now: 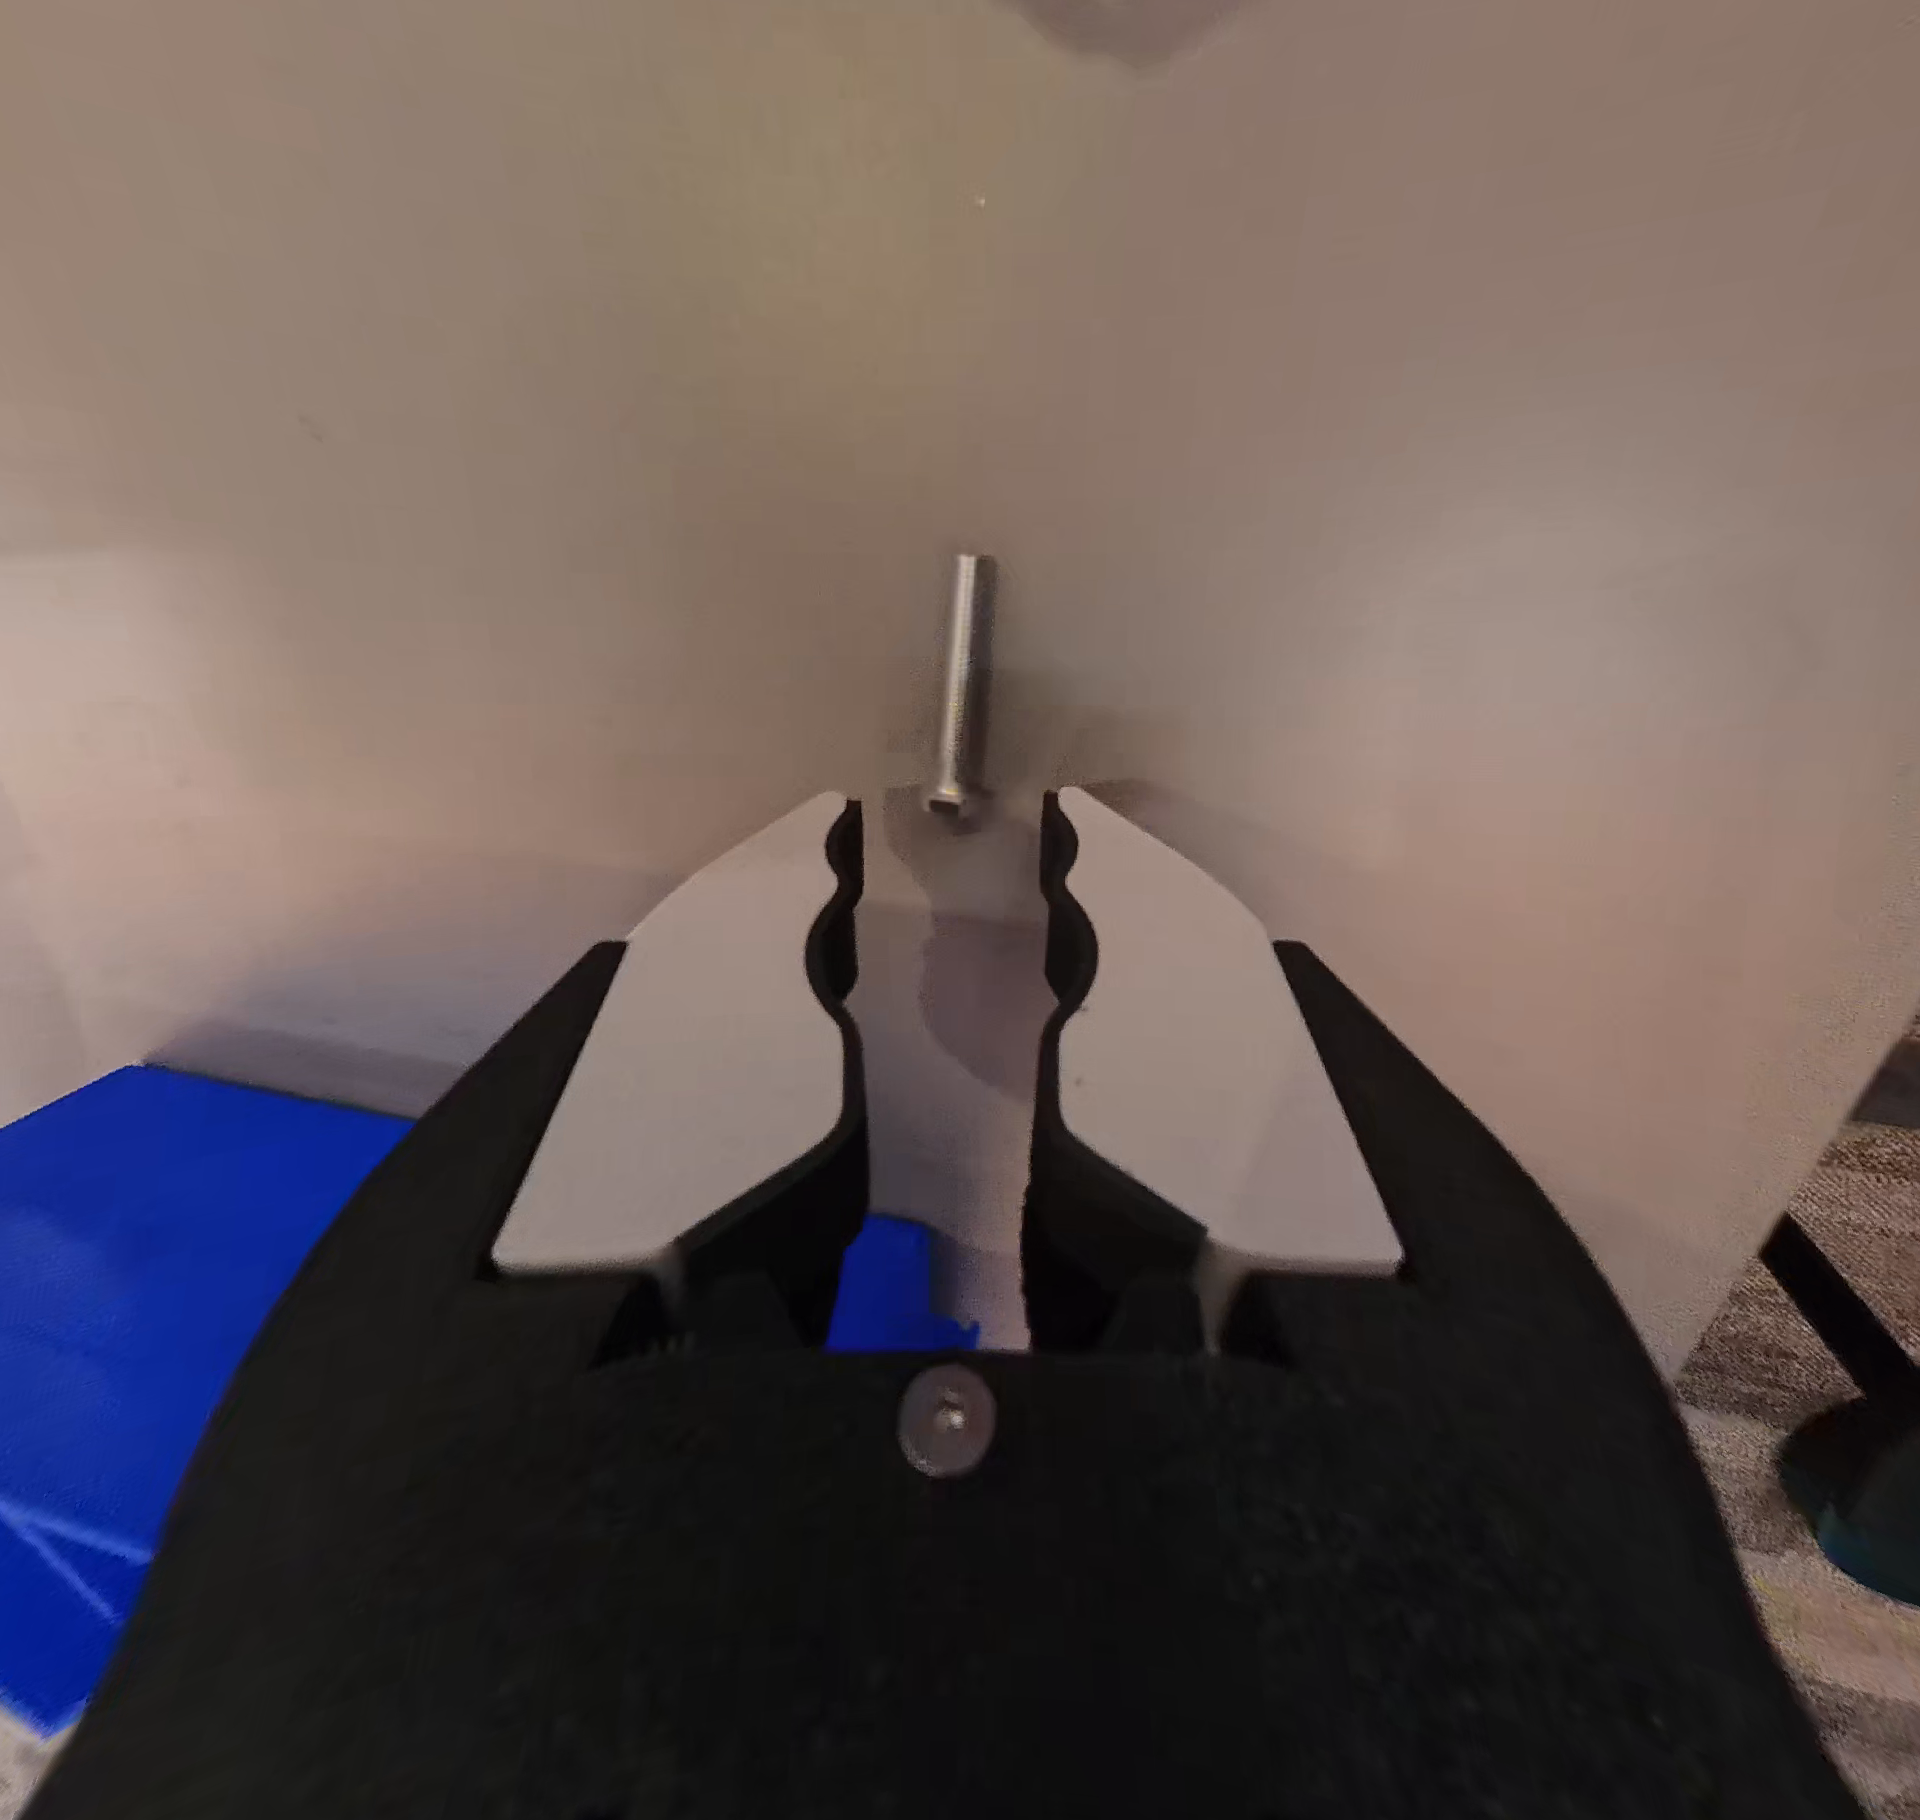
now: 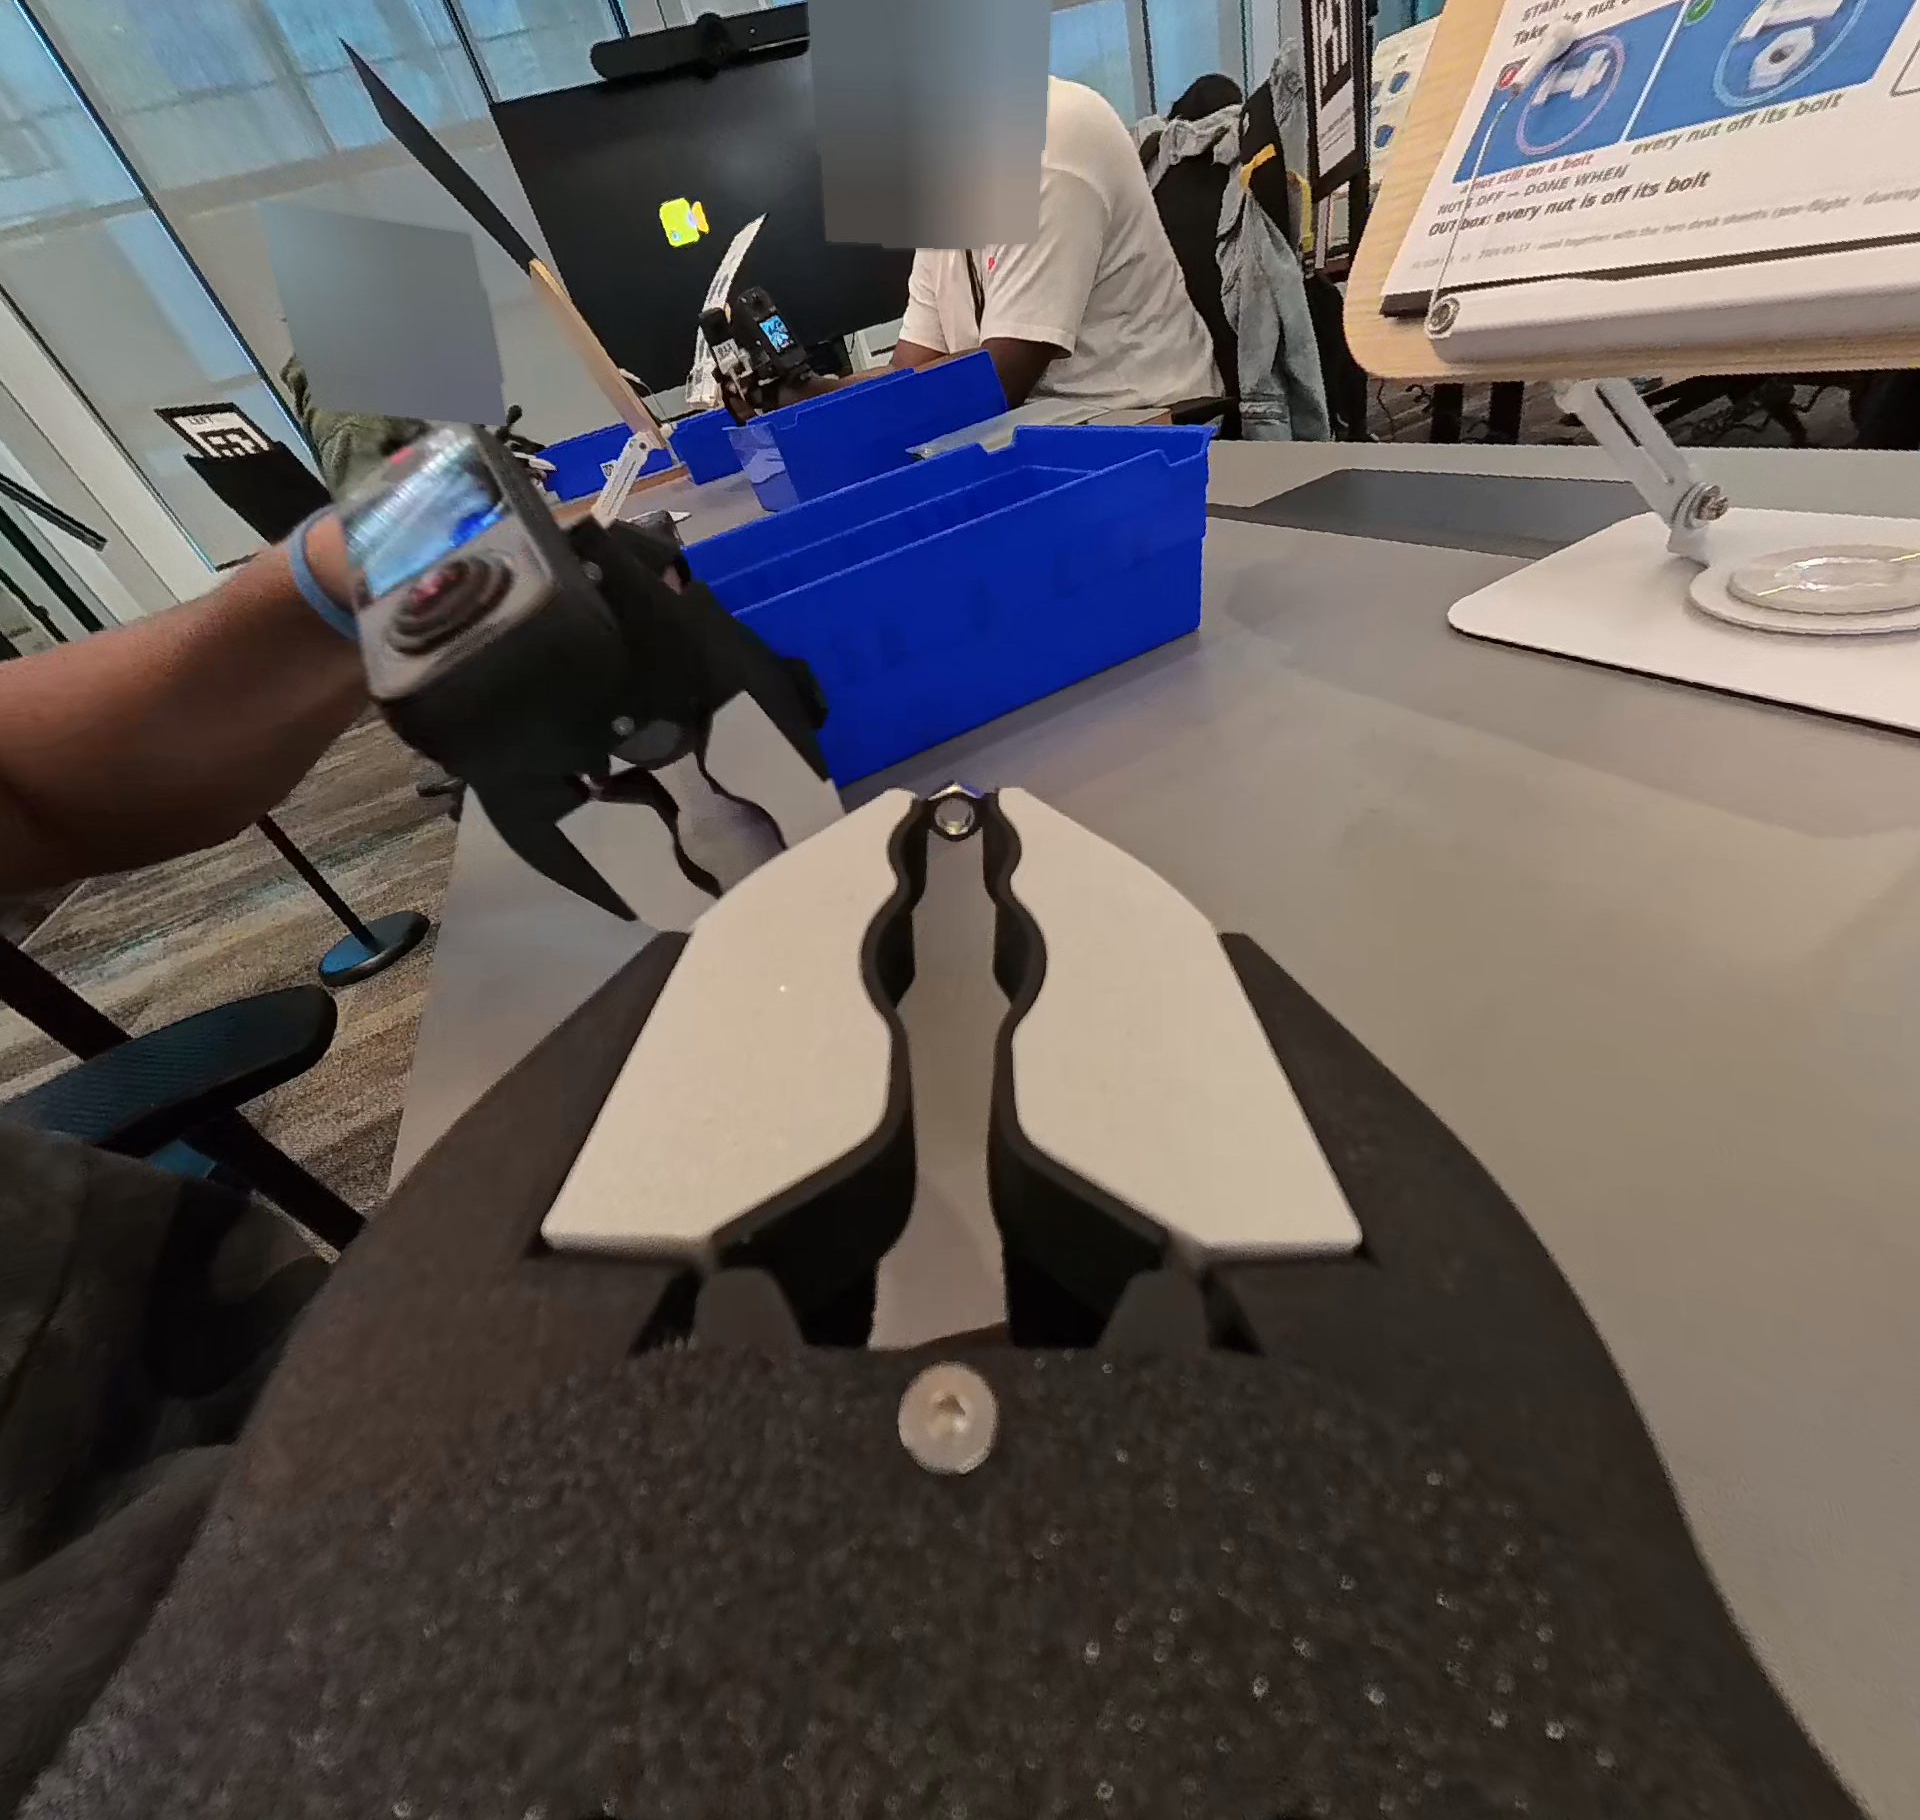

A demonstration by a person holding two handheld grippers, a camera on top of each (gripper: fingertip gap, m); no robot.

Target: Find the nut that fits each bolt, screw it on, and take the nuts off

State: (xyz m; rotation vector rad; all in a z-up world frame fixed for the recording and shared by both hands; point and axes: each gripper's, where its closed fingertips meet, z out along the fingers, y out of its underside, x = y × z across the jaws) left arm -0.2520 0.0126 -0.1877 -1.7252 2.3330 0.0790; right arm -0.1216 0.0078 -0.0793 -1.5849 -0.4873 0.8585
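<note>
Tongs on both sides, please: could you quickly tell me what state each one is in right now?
Left tongs: open, empty, tips just short of the bolt lying on the table.
Right tongs: closed on a small nut at the tips.

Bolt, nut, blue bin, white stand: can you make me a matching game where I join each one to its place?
Things
1. bolt
2. nut
3. blue bin
4. white stand

Places
A. on the right side of the table, holding up a tilted board
B. pinched at the tips of the jaws of the right gripper
C. lying flat just ahead of the open jaws of the left gripper
D. standing on the table, open side up, past both grippers

Pairs: 1-C, 2-B, 3-D, 4-A
</note>
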